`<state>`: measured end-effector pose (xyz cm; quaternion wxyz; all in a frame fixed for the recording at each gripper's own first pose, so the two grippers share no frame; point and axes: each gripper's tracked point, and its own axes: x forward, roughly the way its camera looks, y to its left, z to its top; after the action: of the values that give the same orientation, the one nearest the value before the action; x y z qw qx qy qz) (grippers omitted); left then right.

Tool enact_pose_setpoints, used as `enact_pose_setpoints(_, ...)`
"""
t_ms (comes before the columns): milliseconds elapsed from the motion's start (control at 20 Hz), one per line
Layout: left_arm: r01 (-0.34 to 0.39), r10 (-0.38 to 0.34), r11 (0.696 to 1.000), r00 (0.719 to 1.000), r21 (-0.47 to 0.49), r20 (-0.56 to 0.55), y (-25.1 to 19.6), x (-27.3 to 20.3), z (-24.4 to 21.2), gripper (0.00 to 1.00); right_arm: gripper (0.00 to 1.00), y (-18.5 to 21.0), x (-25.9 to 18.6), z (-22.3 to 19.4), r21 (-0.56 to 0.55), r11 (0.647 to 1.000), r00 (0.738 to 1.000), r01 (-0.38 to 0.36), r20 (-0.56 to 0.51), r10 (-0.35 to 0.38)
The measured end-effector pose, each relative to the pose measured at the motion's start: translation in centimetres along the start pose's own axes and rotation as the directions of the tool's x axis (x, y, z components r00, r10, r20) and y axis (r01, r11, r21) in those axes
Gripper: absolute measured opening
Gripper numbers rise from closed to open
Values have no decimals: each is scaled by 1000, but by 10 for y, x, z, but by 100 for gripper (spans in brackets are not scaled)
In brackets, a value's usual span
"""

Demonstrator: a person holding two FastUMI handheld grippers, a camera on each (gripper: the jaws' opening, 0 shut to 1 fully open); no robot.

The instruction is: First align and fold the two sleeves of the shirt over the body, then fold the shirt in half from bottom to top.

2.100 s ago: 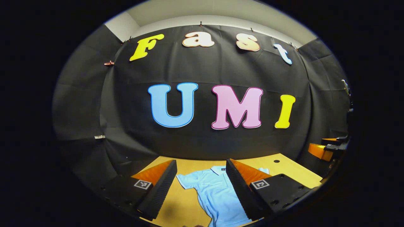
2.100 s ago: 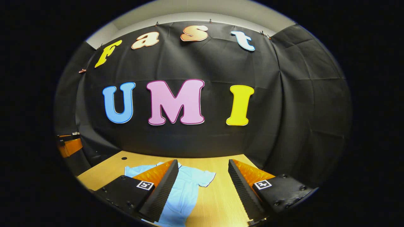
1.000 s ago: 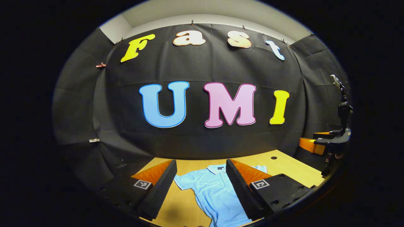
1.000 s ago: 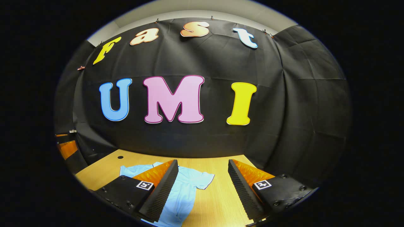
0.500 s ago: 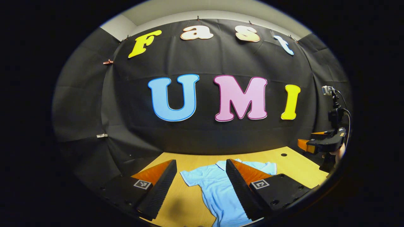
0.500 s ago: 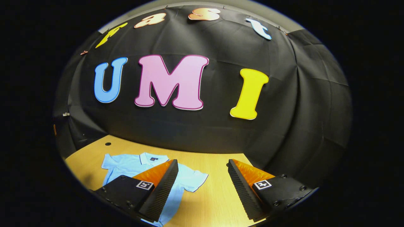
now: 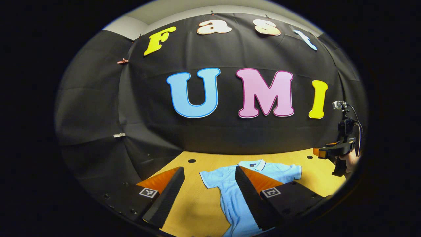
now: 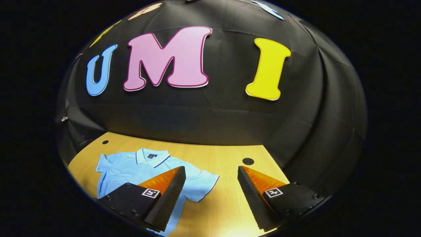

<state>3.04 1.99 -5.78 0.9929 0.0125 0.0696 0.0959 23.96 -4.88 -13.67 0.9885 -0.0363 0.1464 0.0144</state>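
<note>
Shirt (image 8: 131,171) flat, unfolded on table (image 8: 227,158); bare wood beside sleeves. Left tongs (image 7: 209,194), right tongs (image 8: 210,194) spread, above.

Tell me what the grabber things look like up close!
Each gripper has two wedge-shaped jaws with ridged inner faces. They sit on black blocks with small screws, and each block carries a square black-and-white marker. That goes for the left gripper and the right gripper alike. Seen from afar in the left gripper view, the right one has a little camera on a stalk and a black cable.

Both grippers held aloft, jaws wide.
Left gripper (image 7: 209,191) and right gripper (image 8: 211,192) grip nothing, fingers well apart.
</note>
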Motion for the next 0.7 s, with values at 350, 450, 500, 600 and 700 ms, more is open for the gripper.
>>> enact_pose_setpoints(350, 6, -5, 1000, 998, 2, -68, -24, 12, -20, 99, 99, 3, 65, -44, 1, 1000, 991, -28, -129, 28)
enact_pose_setpoints(450, 20, -19, 1000, 996, 10, -88, -34, 24, -25, 99, 99, 5, 83, -56, 5, 999, 986, -37, -165, 37)
enact_pose_setpoints(500, 25, -24, 1000, 996, 15, -90, -38, 28, -24, 99, 99, 5, 92, -64, 3, 999, 983, -39, -182, 39)
enact_pose_setpoints(600, 26, -24, 999, 995, 19, -93, -41, 38, -22, 98, 99, 3, 108, -77, 5, 999, 974, -42, -224, 42)
enact_pose_setpoints(700, 26, -25, 1000, 995, 9, -99, -44, 44, -22, 98, 99, 1, 127, -90, 6, 999, 963, -42, -265, 42)
